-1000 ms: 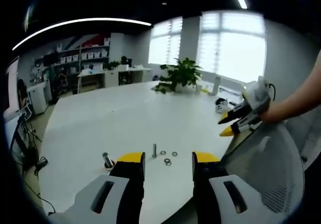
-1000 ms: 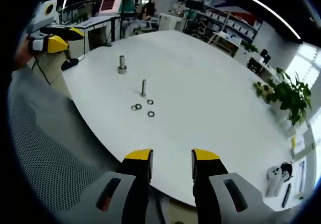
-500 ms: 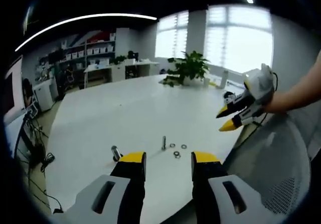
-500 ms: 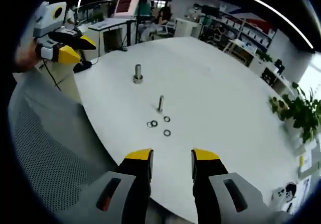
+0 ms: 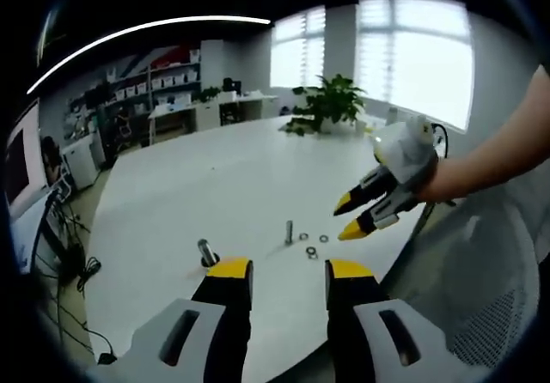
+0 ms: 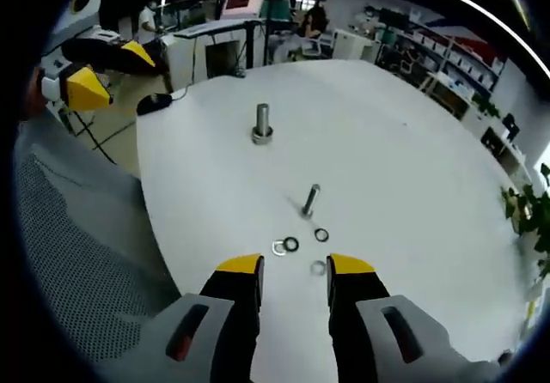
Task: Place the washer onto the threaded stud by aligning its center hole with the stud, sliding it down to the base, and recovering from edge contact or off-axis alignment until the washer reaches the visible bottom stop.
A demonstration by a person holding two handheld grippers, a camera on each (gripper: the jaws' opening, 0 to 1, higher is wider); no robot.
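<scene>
Since the right gripper (image 6: 295, 267) hangs with jaws apart and empty right over the washers (image 6: 291, 245) lying mid-frame below the threaded stud (image 6: 310, 202), I'd drop straight down and pinch one washer by its rim, left gripper (image 5: 284, 271) likewise spread and holding nothing.

A large white counter (image 6: 412, 142) with a rounded edge carries the parts. A threaded stud (image 6: 310, 202) stands upright near the edge, and a thicker stud with a wide base (image 6: 262, 124) stands well apart from it, farther along the edge. Small washers (image 6: 290, 245) lie flat just beside the thin stud: two touching or nearly so, one dark ring (image 6: 321, 234) closer to the stud, and a pale one (image 6: 318, 268) nearest the rim. In the left gripper view the same counter (image 5: 215, 185) bears a potted plant (image 5: 331, 104) at its far side.
</scene>
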